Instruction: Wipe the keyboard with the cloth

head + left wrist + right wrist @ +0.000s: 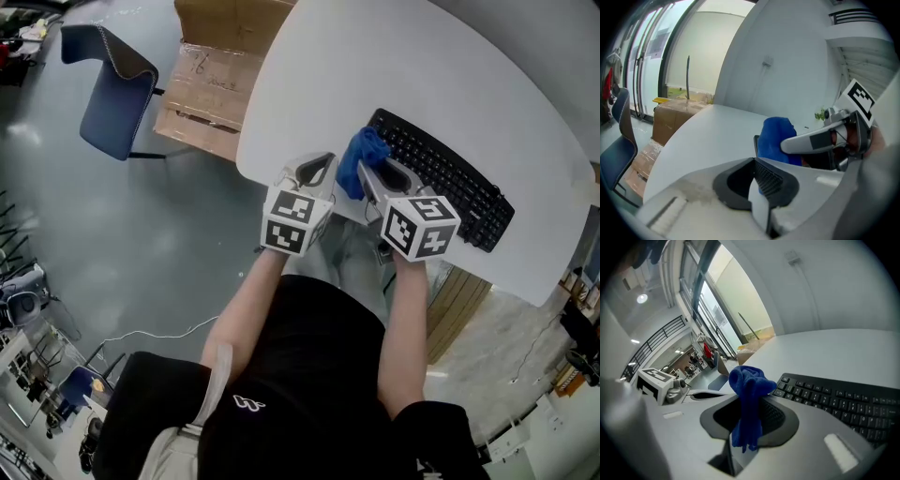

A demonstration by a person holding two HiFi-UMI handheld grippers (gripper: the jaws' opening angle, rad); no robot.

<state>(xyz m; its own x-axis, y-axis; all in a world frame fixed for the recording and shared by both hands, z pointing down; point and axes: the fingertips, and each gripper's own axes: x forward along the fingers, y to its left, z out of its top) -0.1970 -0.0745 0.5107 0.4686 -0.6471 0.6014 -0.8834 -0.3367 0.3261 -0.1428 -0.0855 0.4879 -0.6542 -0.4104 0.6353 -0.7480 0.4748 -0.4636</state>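
A black keyboard (450, 178) lies slantwise on the white table (375, 66); it also shows in the right gripper view as the keyboard (839, 401). My right gripper (373, 178) is shut on a bunched blue cloth (360, 159), held at the keyboard's near-left end. The cloth (747, 399) hangs between the jaws. My left gripper (316, 172) hovers just left of the cloth over the table's near edge, shut with nothing in it. From the left gripper view, the cloth (776, 138) and the right gripper (815, 140) sit just ahead.
A blue chair (112, 89) and cardboard boxes (220, 70) stand on the floor left of the table. The table's curved edge (246, 159) runs just beside my left gripper. A wooden slatted panel (459, 300) sits under the table at right.
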